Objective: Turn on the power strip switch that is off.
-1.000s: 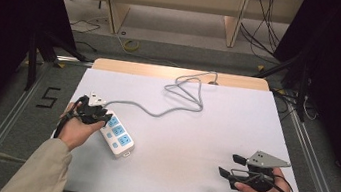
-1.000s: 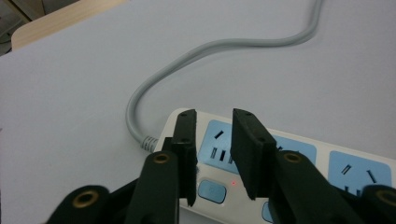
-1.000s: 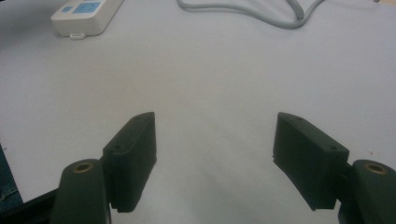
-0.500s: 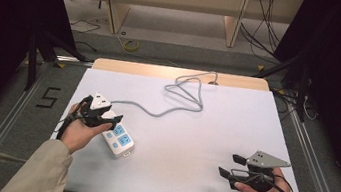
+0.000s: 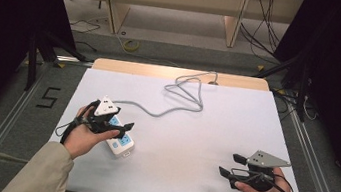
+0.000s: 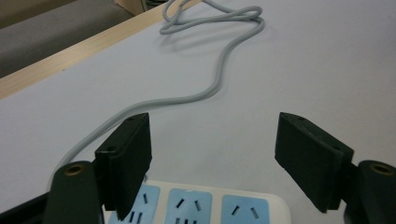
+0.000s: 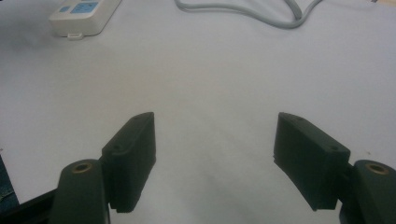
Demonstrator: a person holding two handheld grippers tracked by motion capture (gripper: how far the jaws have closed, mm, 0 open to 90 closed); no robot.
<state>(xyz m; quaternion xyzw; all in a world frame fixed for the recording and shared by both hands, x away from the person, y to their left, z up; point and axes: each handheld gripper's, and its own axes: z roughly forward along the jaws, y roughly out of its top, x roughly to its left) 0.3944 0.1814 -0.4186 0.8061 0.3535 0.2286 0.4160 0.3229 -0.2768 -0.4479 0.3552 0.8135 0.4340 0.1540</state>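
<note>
A white power strip [image 5: 122, 144] with blue socket faces lies on the white table [image 5: 187, 144] at the front left. Its grey cable [image 5: 178, 105] runs back to a loose loop near the far edge. My left gripper [image 5: 121, 129] hovers over the strip's cable end, and its jaws have just been opening. In the left gripper view the gripper [image 6: 212, 154] is open, the strip [image 6: 196, 206] lies just below the jaws, and no pad touches it. The cable [image 6: 218, 81] stretches away ahead. My right gripper [image 5: 229, 165] rests open at the front right, with bare table between its jaws [image 7: 215, 154].
In the right gripper view the power strip [image 7: 80, 17] and the cable [image 7: 261, 13] lie far ahead. A wooden strip [image 5: 176, 73] borders the table's far edge. Metal rails [image 5: 13, 119] run along both sides, and loose wires [image 5: 263, 33] lie on the floor beyond.
My left gripper's jaws have spread apart and let go of the power strip's end. The hand has shifted a little to the right over it. The right gripper has stayed put.
</note>
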